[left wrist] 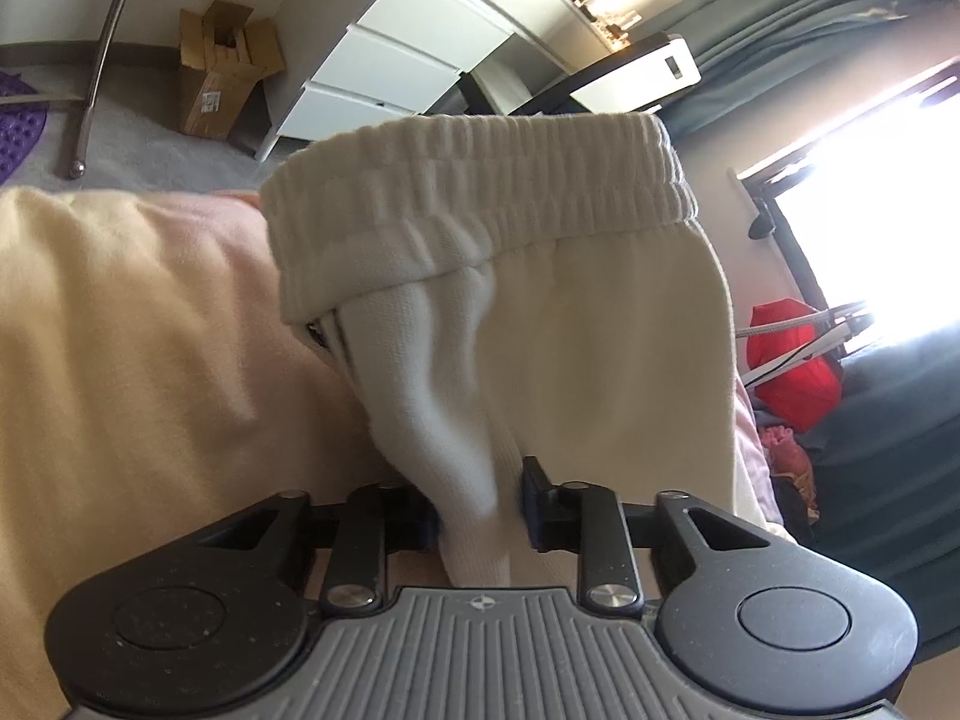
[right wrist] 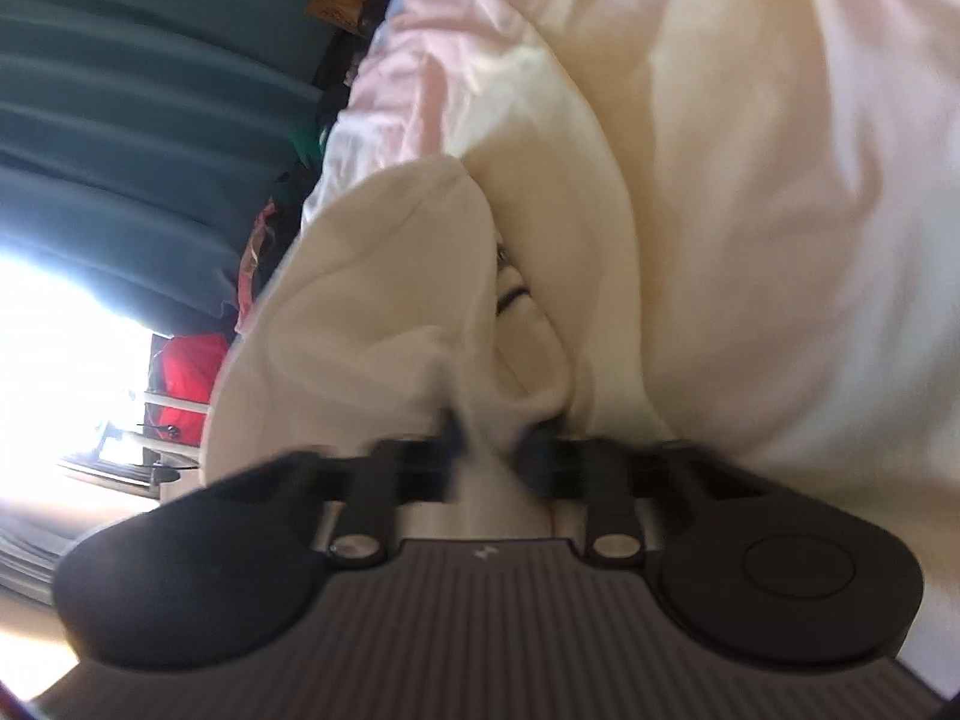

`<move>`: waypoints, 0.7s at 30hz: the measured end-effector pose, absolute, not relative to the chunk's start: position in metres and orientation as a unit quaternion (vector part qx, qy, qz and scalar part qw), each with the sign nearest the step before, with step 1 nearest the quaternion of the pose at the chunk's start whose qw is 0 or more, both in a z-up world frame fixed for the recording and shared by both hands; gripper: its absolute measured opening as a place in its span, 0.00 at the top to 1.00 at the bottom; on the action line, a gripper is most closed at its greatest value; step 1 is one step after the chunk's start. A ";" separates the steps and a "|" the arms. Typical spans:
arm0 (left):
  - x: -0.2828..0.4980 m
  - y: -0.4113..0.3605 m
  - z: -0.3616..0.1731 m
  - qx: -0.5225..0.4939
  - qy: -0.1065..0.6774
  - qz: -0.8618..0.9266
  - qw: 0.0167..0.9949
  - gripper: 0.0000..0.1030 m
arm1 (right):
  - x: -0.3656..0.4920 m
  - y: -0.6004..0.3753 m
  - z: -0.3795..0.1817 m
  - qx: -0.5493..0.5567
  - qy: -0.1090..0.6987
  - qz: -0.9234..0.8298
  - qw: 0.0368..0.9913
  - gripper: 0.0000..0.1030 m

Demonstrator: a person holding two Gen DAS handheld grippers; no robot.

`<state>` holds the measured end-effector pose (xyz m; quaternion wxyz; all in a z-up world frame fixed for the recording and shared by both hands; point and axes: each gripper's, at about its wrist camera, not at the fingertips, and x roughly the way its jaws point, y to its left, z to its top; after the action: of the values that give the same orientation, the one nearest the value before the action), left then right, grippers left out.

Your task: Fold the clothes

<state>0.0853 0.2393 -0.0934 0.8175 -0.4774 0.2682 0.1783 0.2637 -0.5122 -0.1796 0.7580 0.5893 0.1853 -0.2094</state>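
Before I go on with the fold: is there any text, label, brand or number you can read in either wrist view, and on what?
No text can be read in either view.
cardboard box: a small white label on its side, too small to read.
cream garment: no tag or print shows; left gripper and right gripper both pinch it.
white appliance: a small dark panel, unreadable.
The right wrist view is blurred.

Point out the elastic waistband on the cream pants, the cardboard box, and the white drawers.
Elastic waistband (left wrist: 480, 180): left wrist view, middle of the gathered band.
Cardboard box (left wrist: 225, 69): left wrist view, its front face on the floor.
White drawers (left wrist: 390, 60): left wrist view, middle drawer front.
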 end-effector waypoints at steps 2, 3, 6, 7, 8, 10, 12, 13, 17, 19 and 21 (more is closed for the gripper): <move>0.079 0.242 -0.089 -0.484 0.256 0.170 0.819 0.78 | 0.260 -0.519 -0.168 0.580 0.163 -0.215 0.769 0.86; 0.075 0.243 -0.086 -0.490 0.248 0.162 0.820 0.80 | 0.255 -0.523 -0.160 0.572 0.149 -0.216 0.777 0.86; 0.061 0.243 -0.074 -0.491 0.220 0.145 0.830 0.84 | 0.239 -0.533 -0.136 0.546 0.104 -0.221 0.801 0.90; 0.056 0.245 -0.069 -0.490 0.208 0.139 0.835 0.85 | 0.235 -0.535 -0.125 0.535 0.086 -0.226 0.810 0.90; 0.053 0.247 -0.065 -0.494 0.198 0.129 0.837 0.85 | 0.227 -0.539 -0.114 0.519 0.067 -0.234 0.820 0.91; 0.046 0.251 -0.059 -0.508 0.192 0.112 0.832 0.86 | 0.205 -0.548 -0.096 0.485 0.036 -0.250 0.837 0.91; 0.039 0.253 -0.054 -0.516 0.193 0.101 0.828 0.86 | 0.178 -0.561 -0.088 0.473 0.014 -0.272 0.838 0.91; 0.036 0.253 -0.052 -0.518 0.196 0.099 0.827 0.86 | 0.164 -0.568 -0.088 0.473 0.005 -0.283 0.835 0.91; 0.024 0.256 -0.052 -0.521 0.218 0.103 0.819 0.87 | 0.113 -0.591 -0.091 0.450 -0.013 -0.346 0.823 0.91; 0.023 0.263 -0.055 -0.524 0.231 0.114 0.812 0.87 | 0.073 -0.602 -0.091 0.437 0.001 -0.377 0.816 0.91; 0.025 0.266 -0.058 -0.523 0.240 0.128 0.808 0.87 | 0.049 -0.607 -0.113 0.463 0.038 -0.386 0.797 0.89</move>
<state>0.0247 0.2659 -0.0581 0.8079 -0.5227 0.2401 0.1284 0.0492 -0.6073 -0.1132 0.7966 0.4634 0.0376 -0.3864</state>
